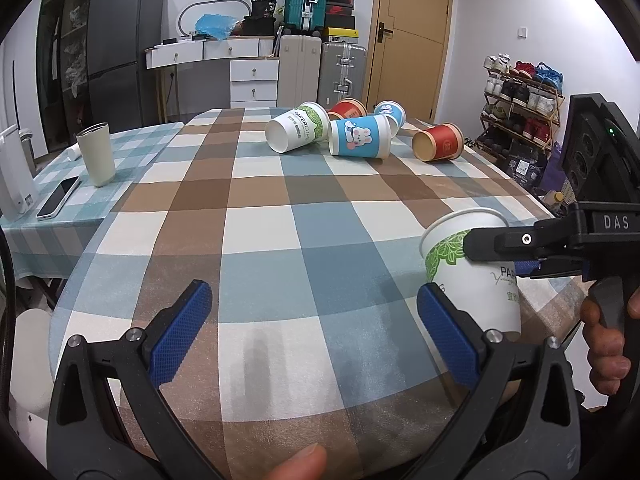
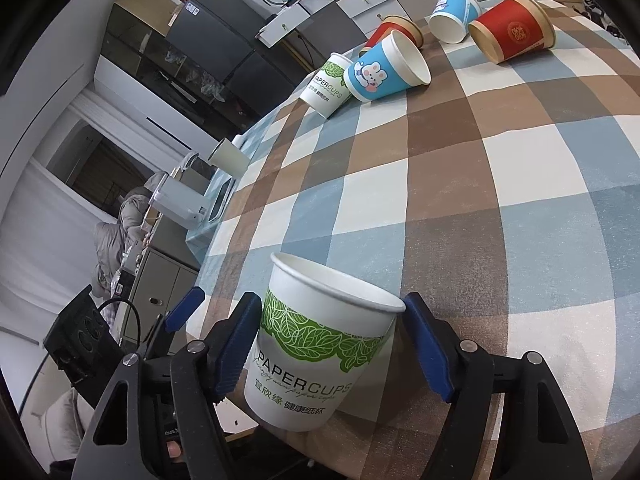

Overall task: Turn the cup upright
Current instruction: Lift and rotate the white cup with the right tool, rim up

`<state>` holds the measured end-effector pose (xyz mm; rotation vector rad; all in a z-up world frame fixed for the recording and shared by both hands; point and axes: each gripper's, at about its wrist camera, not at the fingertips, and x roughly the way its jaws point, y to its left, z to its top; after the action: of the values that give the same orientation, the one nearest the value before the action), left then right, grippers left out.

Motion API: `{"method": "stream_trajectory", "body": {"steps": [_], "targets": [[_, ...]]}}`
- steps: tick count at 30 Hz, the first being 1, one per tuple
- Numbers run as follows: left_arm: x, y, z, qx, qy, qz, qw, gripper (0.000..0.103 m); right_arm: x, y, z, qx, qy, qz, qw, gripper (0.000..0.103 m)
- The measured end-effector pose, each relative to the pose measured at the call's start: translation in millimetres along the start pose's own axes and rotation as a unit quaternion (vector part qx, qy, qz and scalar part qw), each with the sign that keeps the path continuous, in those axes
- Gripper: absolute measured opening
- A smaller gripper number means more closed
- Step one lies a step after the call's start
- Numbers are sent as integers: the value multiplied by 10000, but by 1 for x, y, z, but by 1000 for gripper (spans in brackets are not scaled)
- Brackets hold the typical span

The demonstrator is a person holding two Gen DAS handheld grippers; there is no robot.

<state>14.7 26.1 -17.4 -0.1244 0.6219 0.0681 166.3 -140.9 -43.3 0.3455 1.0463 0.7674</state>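
A white paper cup with green leaf print (image 2: 316, 344) stands mouth up near the table's front right edge; it also shows in the left wrist view (image 1: 476, 276). My right gripper (image 2: 332, 340) is shut on it, blue pads pressing both sides. My left gripper (image 1: 314, 320) is open and empty, low over the checked tablecloth, left of the held cup. Several cups lie on their sides at the far end: a white leaf cup (image 1: 294, 126), a blue rabbit cup (image 1: 360, 136), a red cup (image 1: 438, 142), another red cup (image 1: 348, 109) and another blue cup (image 1: 390, 114).
A cream tumbler (image 1: 96, 154), a phone (image 1: 58, 198) and a white appliance (image 1: 14, 176) stand on the table's left part. Drawers, suitcases, a door and a shoe rack (image 1: 520, 100) lie beyond the table.
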Motion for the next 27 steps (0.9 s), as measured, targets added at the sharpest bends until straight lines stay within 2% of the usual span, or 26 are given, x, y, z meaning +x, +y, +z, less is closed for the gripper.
{"method": "stream_trajectory", "body": {"steps": [5, 9, 15, 17, 18, 24, 27], "targets": [[1, -1, 0, -11, -12, 15, 10000, 102, -13, 13, 0, -550, -494, -349, 9967, 73], [1, -1, 0, -15, -32, 20, 10000, 102, -23, 30, -6, -1351, -1168, -903, 9798, 73], [0, 0, 0, -29, -37, 29, 10000, 102, -24, 42, -14, -2022, -1817, -1396, 9522, 73], [0, 1, 0, -36, -35, 22, 10000, 102, -22, 45, -16, -2152, -1962, -1517, 9446, 73], [0, 1, 0, -43, -36, 22, 10000, 102, -19, 47, -18, -2278, -2033, -1697, 9370, 73], [0, 1, 0, -43, -32, 24, 10000, 102, -1, 57, -19, -2695, -2153, -2214, 9121, 74], [0, 3, 0, -50, -35, 23, 10000, 102, 3, 61, -18, -2746, -2234, -2320, 9060, 74]]}}
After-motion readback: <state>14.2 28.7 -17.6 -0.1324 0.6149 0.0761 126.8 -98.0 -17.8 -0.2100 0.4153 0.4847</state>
